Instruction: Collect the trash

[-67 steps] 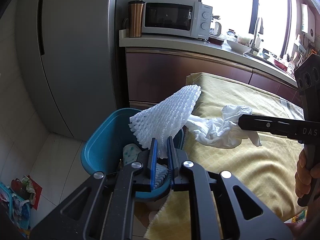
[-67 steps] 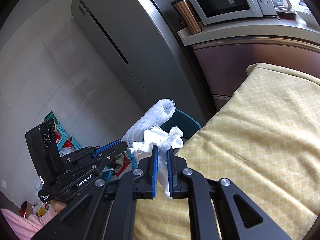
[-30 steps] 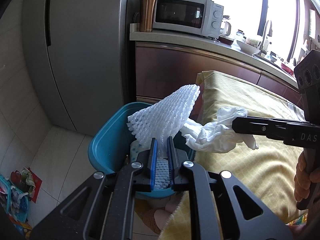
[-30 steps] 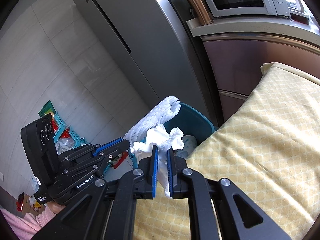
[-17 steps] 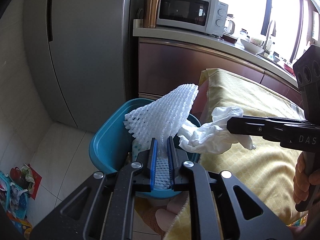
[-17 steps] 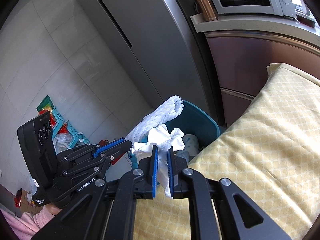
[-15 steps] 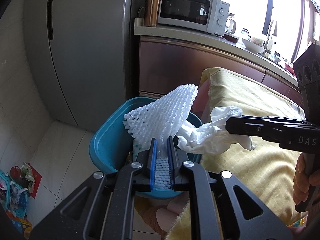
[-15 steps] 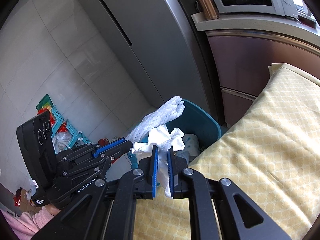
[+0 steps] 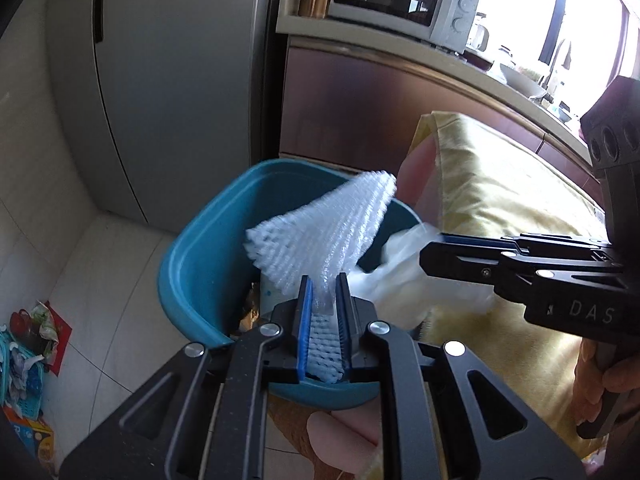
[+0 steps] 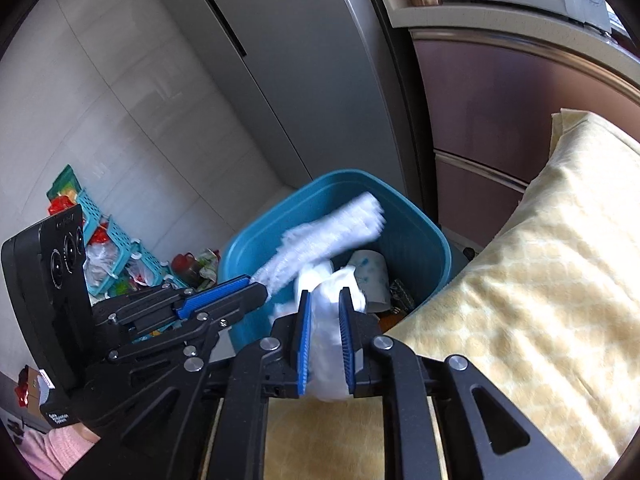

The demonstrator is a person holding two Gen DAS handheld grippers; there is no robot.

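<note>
Left gripper (image 9: pixel 323 280) gripped white foam mesh sleeve (image 9: pixel 320 236) over round teal plastic bin (image 9: pixel 192 264); right gripper (image 10: pixel 323 298), jaws just widening, gripped crumpled white tissue (image 10: pixel 326 320).

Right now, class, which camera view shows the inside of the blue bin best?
The right wrist view: it looks down into the blue bin, showing a patterned paper cup and dark scraps. The left wrist view shows the bin too, but the white foam net hides most of its contents.

Both wrist views look steeply down along their fingers, close above the bin (image 9: pixel 192 264) (image 10: pixel 416 216) (shared, each also catching the other gripper sideways).
</note>
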